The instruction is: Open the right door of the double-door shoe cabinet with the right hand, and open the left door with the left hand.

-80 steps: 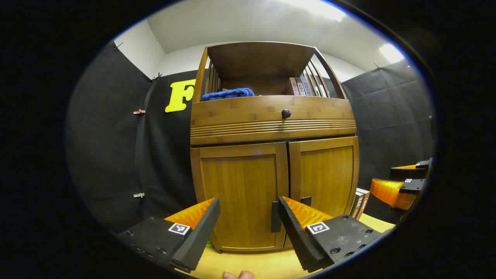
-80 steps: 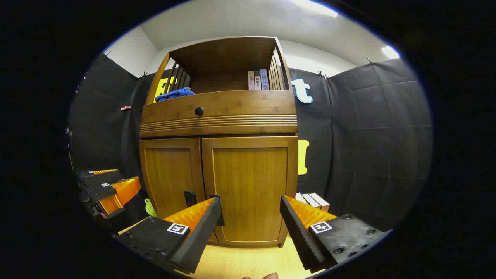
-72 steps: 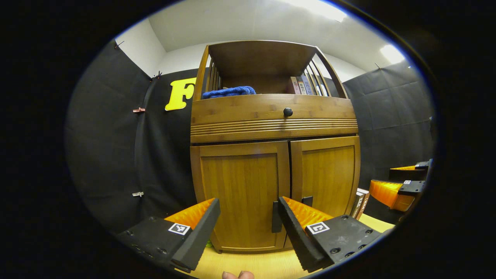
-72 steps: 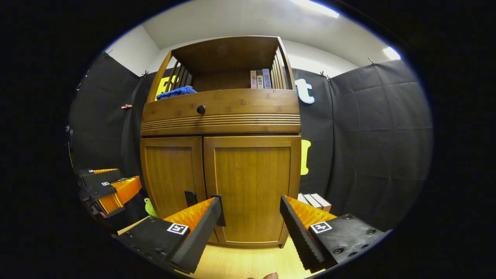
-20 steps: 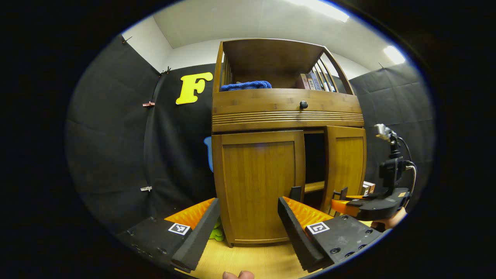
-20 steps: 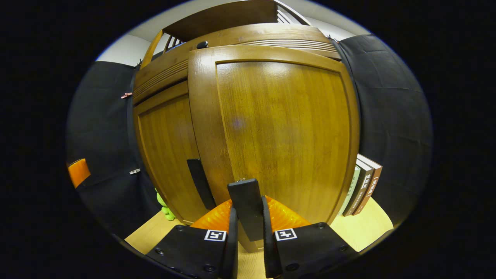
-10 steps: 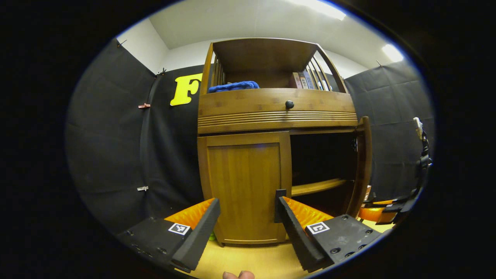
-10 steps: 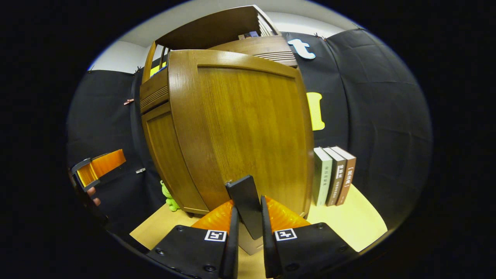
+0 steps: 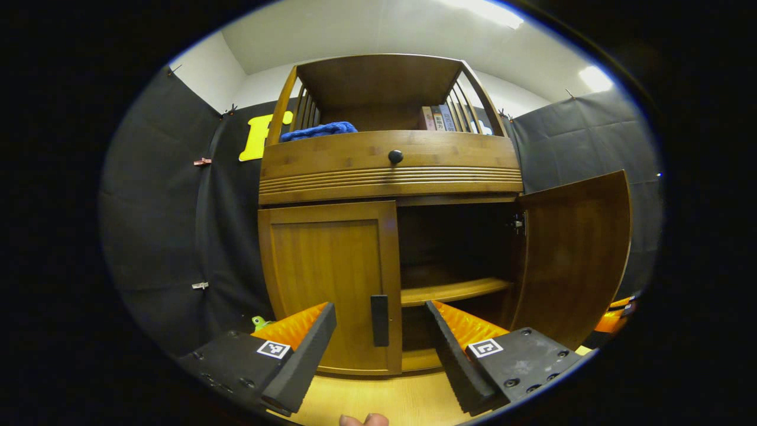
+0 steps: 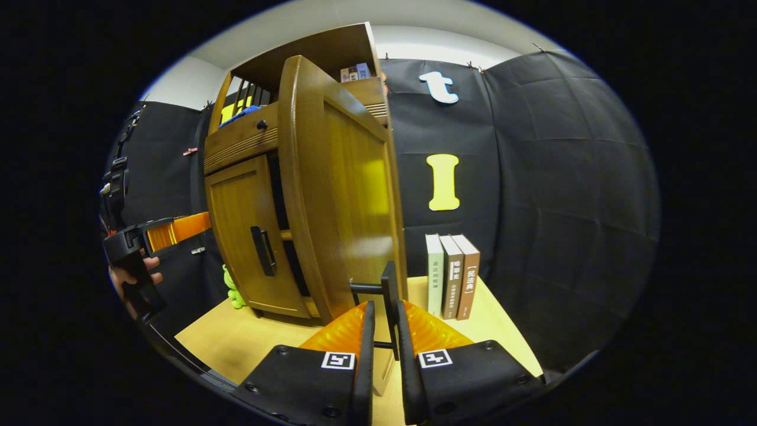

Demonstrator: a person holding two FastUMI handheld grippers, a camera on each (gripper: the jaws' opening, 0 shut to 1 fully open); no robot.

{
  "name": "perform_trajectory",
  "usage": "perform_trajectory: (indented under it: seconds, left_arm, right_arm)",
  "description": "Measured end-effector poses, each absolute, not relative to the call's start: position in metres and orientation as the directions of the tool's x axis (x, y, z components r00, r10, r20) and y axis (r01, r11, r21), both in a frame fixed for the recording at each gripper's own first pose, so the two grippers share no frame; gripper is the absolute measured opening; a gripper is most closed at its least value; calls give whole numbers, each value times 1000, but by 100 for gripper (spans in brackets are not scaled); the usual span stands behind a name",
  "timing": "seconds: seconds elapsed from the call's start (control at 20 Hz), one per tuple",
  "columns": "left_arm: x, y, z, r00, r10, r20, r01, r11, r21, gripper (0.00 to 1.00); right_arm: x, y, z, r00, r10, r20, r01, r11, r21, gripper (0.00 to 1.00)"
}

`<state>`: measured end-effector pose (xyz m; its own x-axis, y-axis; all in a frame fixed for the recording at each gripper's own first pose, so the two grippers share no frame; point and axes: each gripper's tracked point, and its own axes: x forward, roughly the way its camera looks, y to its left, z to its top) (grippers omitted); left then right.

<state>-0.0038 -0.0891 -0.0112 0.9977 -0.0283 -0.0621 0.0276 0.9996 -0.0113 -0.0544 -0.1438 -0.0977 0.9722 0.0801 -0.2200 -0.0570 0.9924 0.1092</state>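
Right tongs [image 10: 381, 331] pinching right door's handle [image 10: 388, 296]; left tongs [image 9: 378, 337] spread.

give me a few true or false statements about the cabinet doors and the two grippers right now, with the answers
1. The right door is swung open. True.
2. The left door is open too. False: it is shut, flush with the cabinet front.
3. The right gripper is shut on the right door's handle. True: both fingers press the dark bar.
4. The left gripper grips the left door's handle. False: its fingers stand wide apart, with the handle seen between them and untouched.
5. Three books stand on the table beside the cabinet. True.
6. The shelf inside the cabinet holds shoes. False: the part in view is bare.
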Motion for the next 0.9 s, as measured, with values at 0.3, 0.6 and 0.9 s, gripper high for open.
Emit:
perform_trajectory:
  seconds: [0.3, 0.6, 0.9]
  left_arm:
    - [3, -123, -8, 996, -59, -67, 57, 998, -22, 94]
    - [13, -138, -13, 995, -63, -72, 61, 998, -28, 94]
    - [35, -132, -32, 996, -60, -65, 58, 998, -26, 94]
  right_arm:
    - [-56, -198, -88, 978, 47, -204, -29, 995, 90, 24]
    - [-61, -211, -81, 978, 66, -198, -49, 994, 93, 34]
    - [-87, -241, -59, 989, -39, -144, 41, 999, 9, 78]
